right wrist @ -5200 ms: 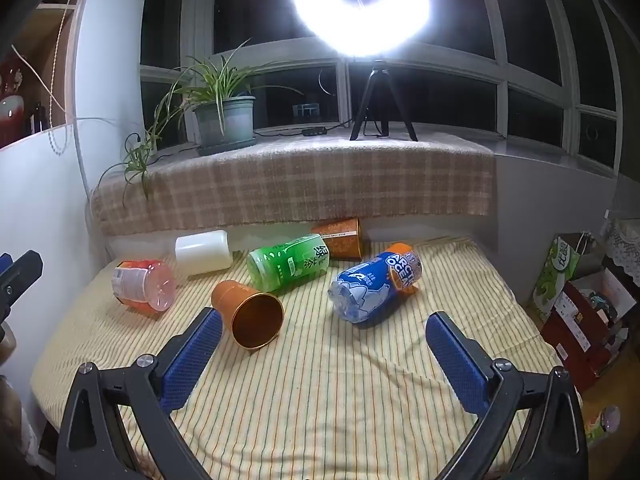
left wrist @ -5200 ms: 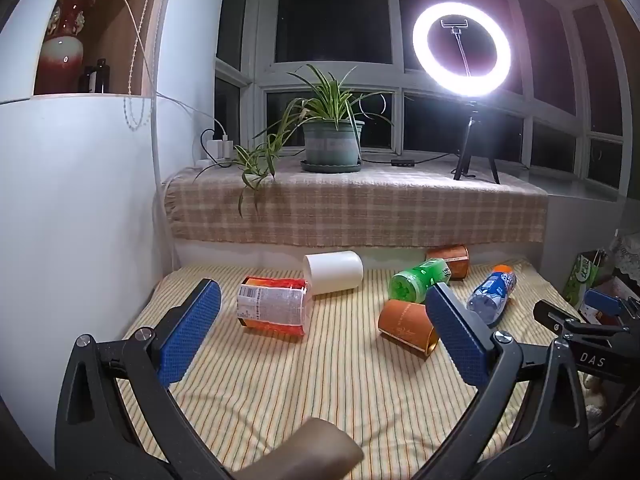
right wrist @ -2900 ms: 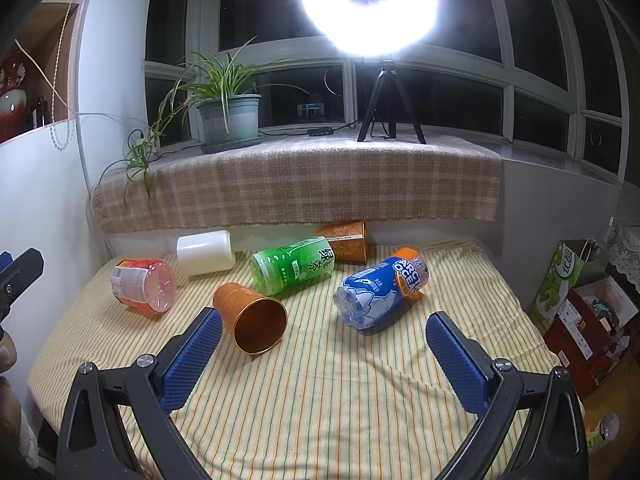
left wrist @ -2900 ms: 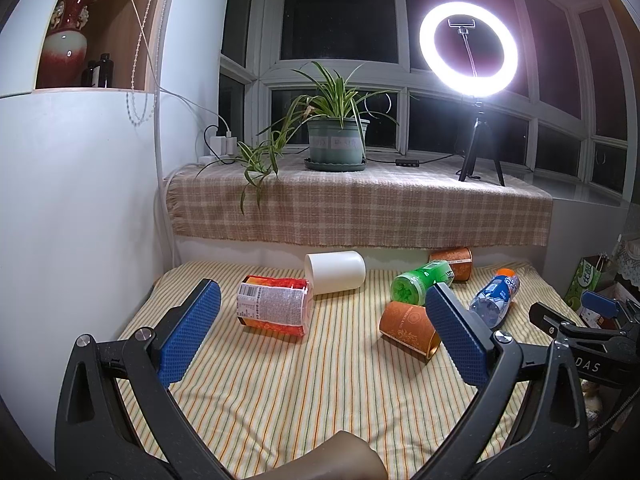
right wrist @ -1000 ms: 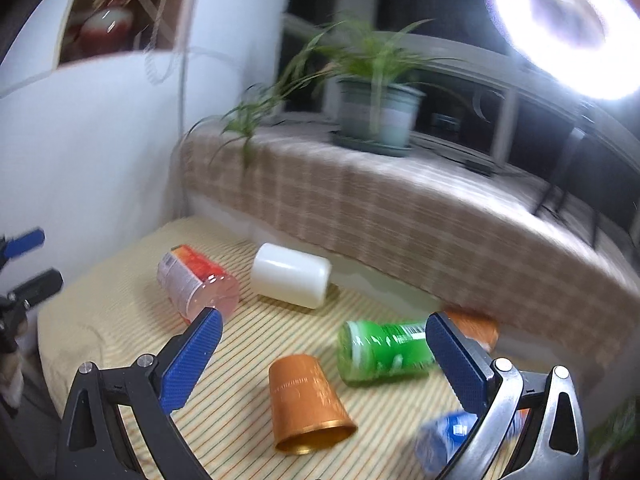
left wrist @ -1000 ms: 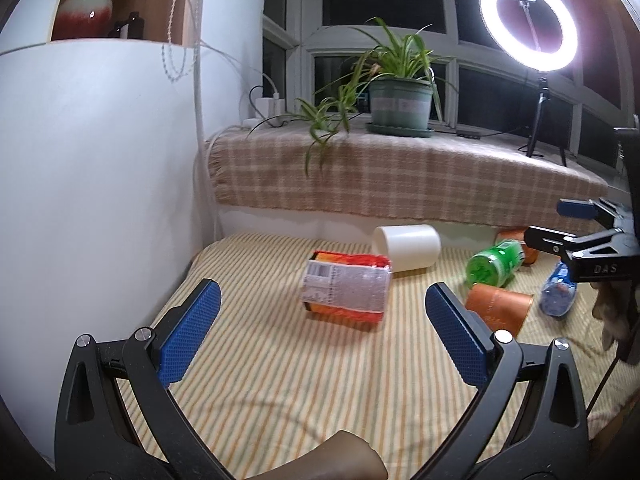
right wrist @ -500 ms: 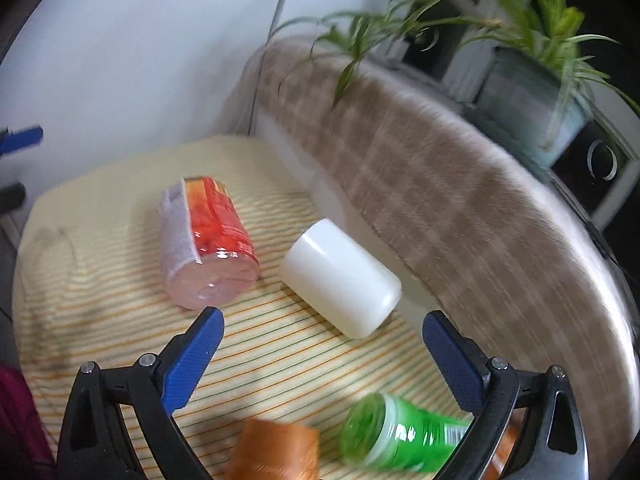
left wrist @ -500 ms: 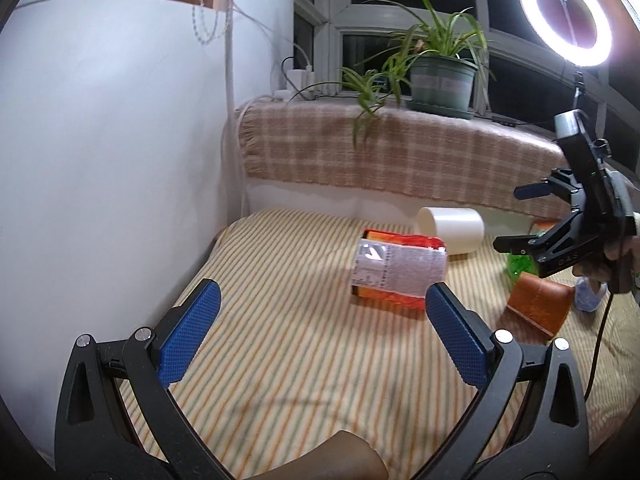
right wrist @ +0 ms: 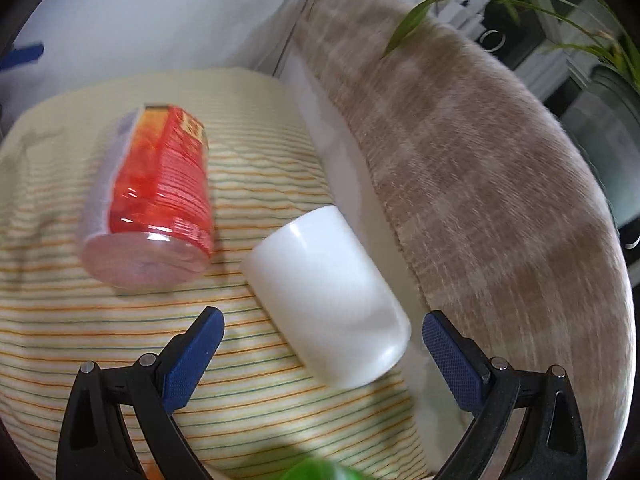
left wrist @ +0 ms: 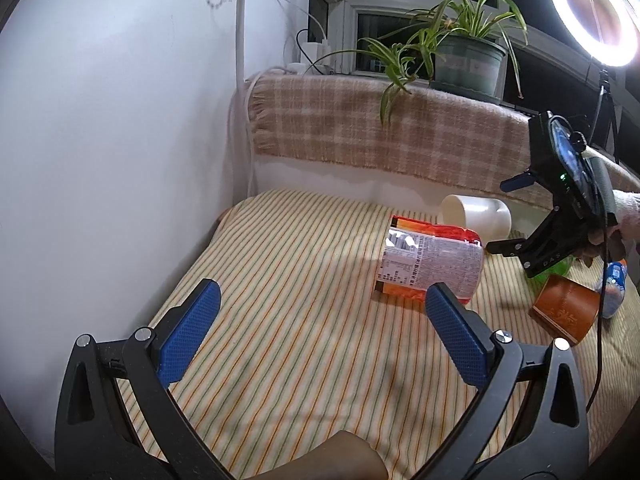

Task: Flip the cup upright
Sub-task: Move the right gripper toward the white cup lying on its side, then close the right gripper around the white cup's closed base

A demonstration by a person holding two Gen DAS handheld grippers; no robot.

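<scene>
The right gripper (right wrist: 322,350) hangs wide open, empty, straddling the closed end of the white cup (right wrist: 326,300), which lies on its side at lower centre of the right wrist view, beside the red can (right wrist: 154,196). I'd say close squarely across the body, then tip it mouth-up. The left gripper (left wrist: 320,326) is also spread wide, holding nothing. I count one white cup, one red can, one brown cup (left wrist: 566,314) at right.
</scene>
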